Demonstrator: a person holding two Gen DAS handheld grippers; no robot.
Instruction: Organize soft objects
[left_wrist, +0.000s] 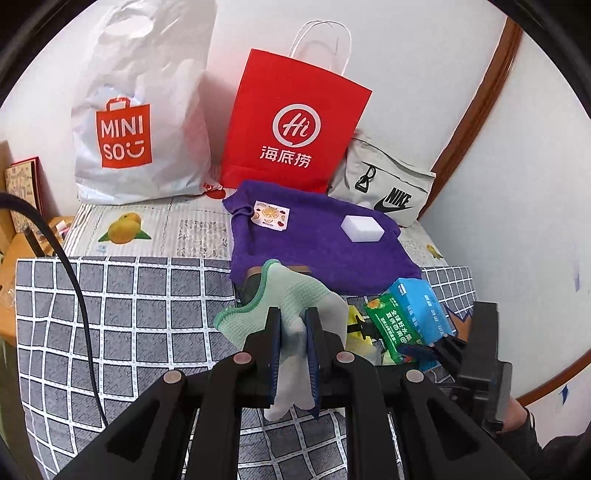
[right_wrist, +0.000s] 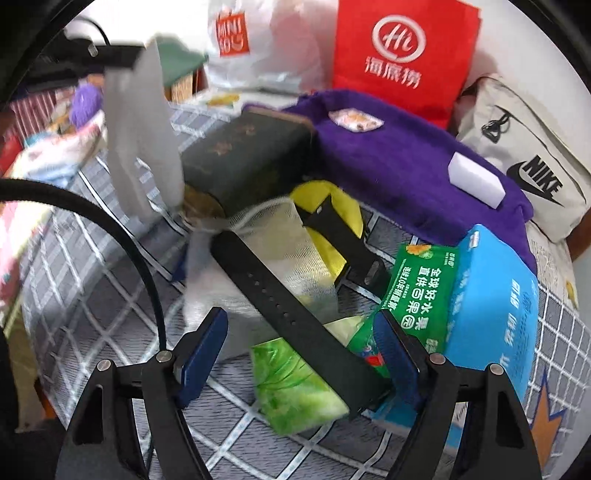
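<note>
The left gripper (left_wrist: 293, 332) was clamped on a pale green knitted glove (left_wrist: 291, 295), its blue pads pressed into the waffled fabric, with the white fingertips drooping below the jaws and the ribbed green cuff flopping out to the left. The glove hung above the grey checked sheet (left_wrist: 129, 314), which lay soft and slightly rumpled, with a wide open stretch on that side.

Farther back lay a plush purple towel (left_wrist: 314, 243), flat and thick-piled, carrying a crisp white sponge block (left_wrist: 362, 229) near its right edge. Behind it stood a stiff red paper bag (left_wrist: 295, 129), a crinkled white plastic bag (left_wrist: 140, 122) and a limp grey Nike pouch (left_wrist: 384, 188), all close against the wall.

The right gripper (right_wrist: 299, 347) stood with its jaws spread wide, nothing between them but a black perforated watch strap (right_wrist: 291, 314) that ran across a gauzy mesh pouch (right_wrist: 273, 236). The strap seemed to rest on a green crinkly packet (right_wrist: 295, 391), though blur made that uncertain. A glossy blue box (right_wrist: 491, 306) and a green carton (right_wrist: 421, 291) crowded the right finger, leaving little room there.
</note>
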